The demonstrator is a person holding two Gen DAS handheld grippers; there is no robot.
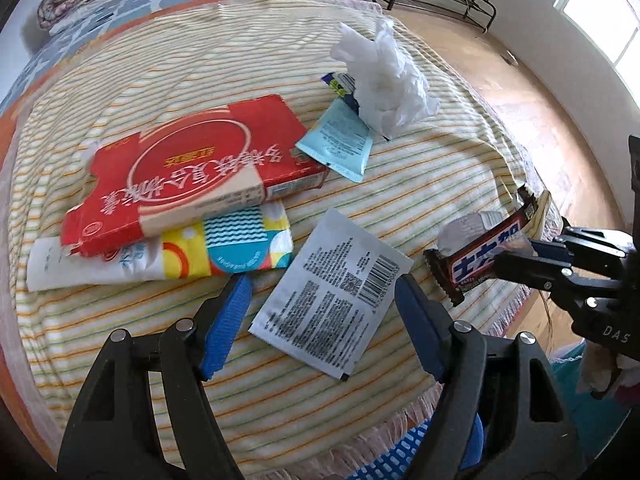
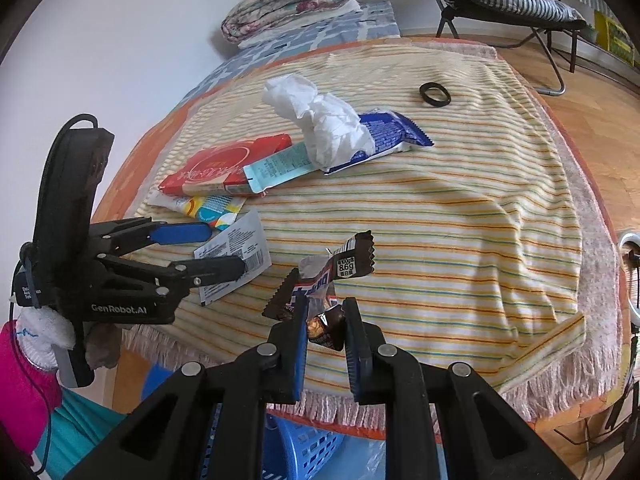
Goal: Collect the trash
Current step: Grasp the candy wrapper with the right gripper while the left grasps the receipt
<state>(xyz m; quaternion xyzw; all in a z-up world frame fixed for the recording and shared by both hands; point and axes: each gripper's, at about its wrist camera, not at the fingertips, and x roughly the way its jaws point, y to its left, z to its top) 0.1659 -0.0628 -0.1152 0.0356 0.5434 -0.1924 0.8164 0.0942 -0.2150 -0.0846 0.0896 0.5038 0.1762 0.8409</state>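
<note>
My right gripper is shut on a brown candy bar wrapper and holds it above the bed's near edge; the wrapper also shows in the left wrist view. My left gripper is open, its blue pads on either side of a grey sachet lying flat on the striped blanket. The left gripper also shows in the right wrist view. Further back lie a red carton, a colourful packet under it, a light blue sachet, crumpled white tissue and a blue wrapper.
A blue plastic basket stands on the floor below the bed's near edge. A black ring lies on the blanket at the back. A folded quilt sits at the bed's head. A folding chair stands on the wooden floor.
</note>
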